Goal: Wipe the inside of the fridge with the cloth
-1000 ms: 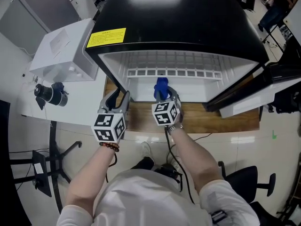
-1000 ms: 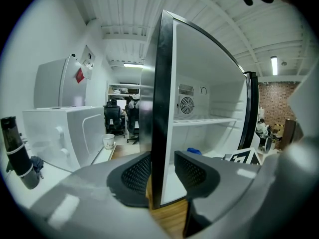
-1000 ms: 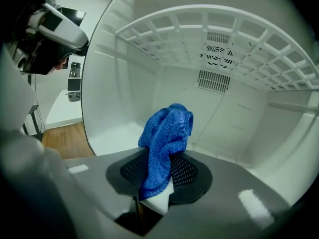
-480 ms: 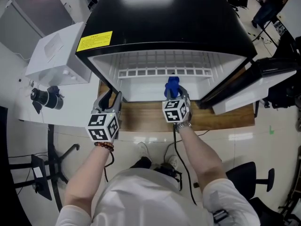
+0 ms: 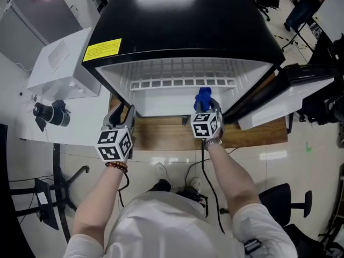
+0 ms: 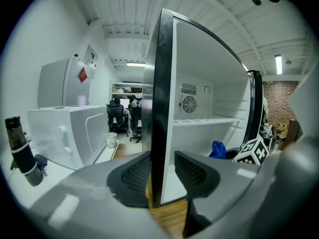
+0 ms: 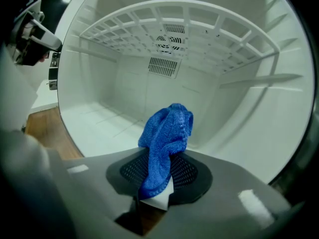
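Shows the left gripper (image 6: 158, 171) clamped on the front edge of the left side wall (image 6: 162, 83) of the fridge (image 5: 183, 26), one meshed pad against the black outer face, the other against the white inner face. Judged to be a brace, steadying the cabinet against the push of wiping.

Shows the right gripper (image 7: 158, 173) shut on a blue cloth (image 7: 167, 131). Pinched low, leaving a bunched head of fabric poking up and forward past the jaw tips as the wiping face. A small white corner, perhaps a tag, peeking out beneath.

From the head view, places the left gripper at 8 o'clock of the fridge opening. Places the right gripper and cloth at 5 o'clock, just at the mouth, above the front of the white floor (image 7: 94, 118). Cannot tell whether the cloth is touching that floor.

Outward from the cloth:
- Bare floor spreading toward 9 and 12 o'clock.
- Back wall with a round fan grille (image 7: 167, 40) at 12 o'clock.
- White wire shelf (image 7: 174, 14) overhead from 10 to 2 o'clock.
- Right wall curving close at 3 o'clock.

Leaves generous room for sweeping leftward and inward. Calls for care near the right wall, under the shelf's front rail, and beside the open door (image 5: 271, 112) jutting out at 4 o'clock. At 6 o'clock, a bare strip of wooden tabletop (image 5: 161, 136) under the fridge's front.
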